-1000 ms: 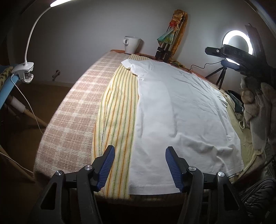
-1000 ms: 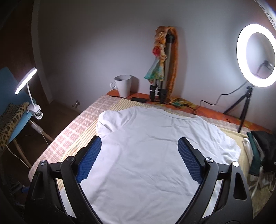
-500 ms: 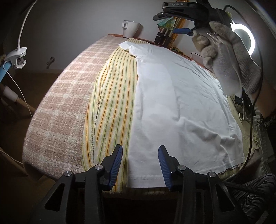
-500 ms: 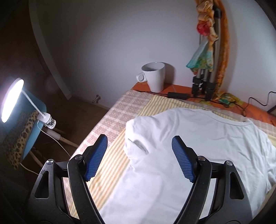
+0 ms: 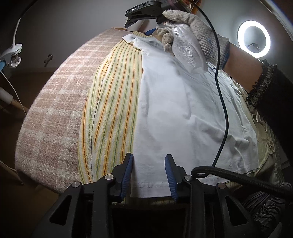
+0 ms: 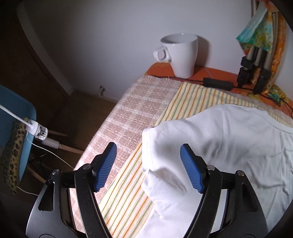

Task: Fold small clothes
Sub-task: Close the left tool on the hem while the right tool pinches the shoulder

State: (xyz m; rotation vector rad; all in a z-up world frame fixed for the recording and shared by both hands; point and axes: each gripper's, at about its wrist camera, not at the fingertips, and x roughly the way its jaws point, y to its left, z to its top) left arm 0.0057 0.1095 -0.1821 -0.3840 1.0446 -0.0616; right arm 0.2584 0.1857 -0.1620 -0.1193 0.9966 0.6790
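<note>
A white T-shirt point(image 5: 183, 113) lies flat on a yellow striped cloth point(image 5: 113, 109) over a pink checked blanket. My left gripper point(image 5: 148, 174) is open, its blue pads either side of the shirt's near left hem corner. My right gripper point(image 6: 148, 166) is open just above the shirt's left sleeve point(image 6: 164, 146), whose cuff edge lies between the pads. In the left wrist view the right gripper's black body point(image 5: 144, 11) and the gloved hand point(image 5: 188, 34) holding it hover over that sleeve at the far end.
A white mug point(image 6: 180, 55) stands at the table's far corner by a tripod's legs point(image 6: 254, 73) and a black cable. A ring light point(image 5: 253, 39) glows at the right. A clip lamp point(image 5: 12, 56) and a blue chair point(image 6: 16, 117) stand left of the table.
My left gripper moved down to the hem corner and narrowed its opening. My right gripper travelled left and down from the shirt's middle to the left sleeve.
</note>
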